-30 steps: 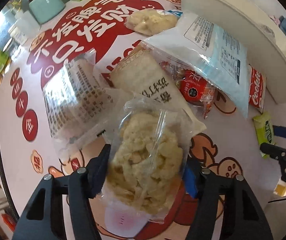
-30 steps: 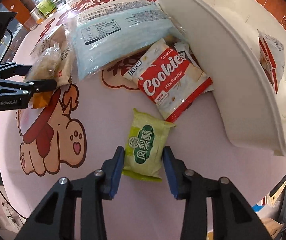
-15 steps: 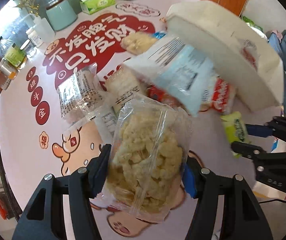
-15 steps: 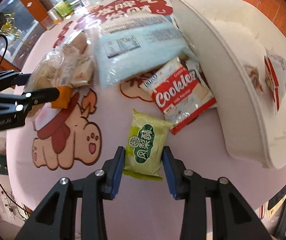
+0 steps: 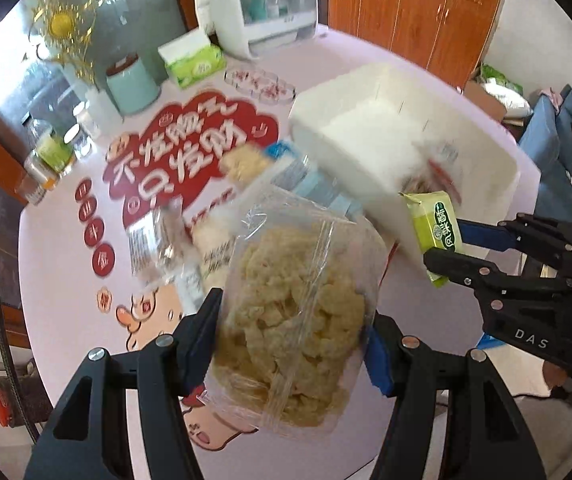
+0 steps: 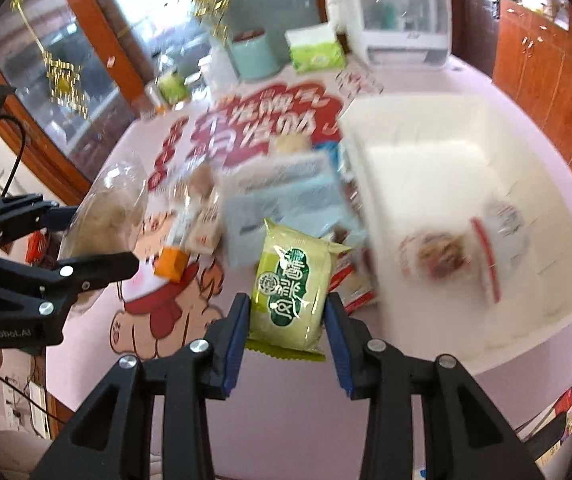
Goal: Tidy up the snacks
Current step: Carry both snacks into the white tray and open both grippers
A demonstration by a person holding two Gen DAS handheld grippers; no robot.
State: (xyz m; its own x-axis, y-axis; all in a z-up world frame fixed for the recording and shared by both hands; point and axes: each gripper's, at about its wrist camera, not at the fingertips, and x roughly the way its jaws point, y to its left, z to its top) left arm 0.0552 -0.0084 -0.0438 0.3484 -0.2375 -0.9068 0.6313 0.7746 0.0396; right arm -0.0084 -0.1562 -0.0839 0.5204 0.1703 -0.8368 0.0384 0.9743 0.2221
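Snacks fill both of your claws: your left claw [image 5: 291,344] grips a clear bag of pale crispy pieces [image 5: 297,312], and your right claw [image 6: 286,330] is clamped on a green snack packet [image 6: 291,284] — both held above the counter [image 6: 286,408].

Your left view shows the green packet [image 5: 435,226] from the side, pinched in the right claw [image 5: 445,244] just in front of the white bin's near wall. Your right view alone looks down into the white bin [image 6: 557,308]: one red-trimmed wrapped snack [image 6: 457,256] lies on its floor, blurred, with bare room around it.

Between the claws, a pale blue bag [image 6: 286,204] and smaller packets lie piled against the bin's left wall. Near you, the pink counter is bare to its edge. At the far edge stand a teal canister [image 5: 132,84], a green tissue box [image 5: 194,62] and a white appliance [image 5: 262,4].
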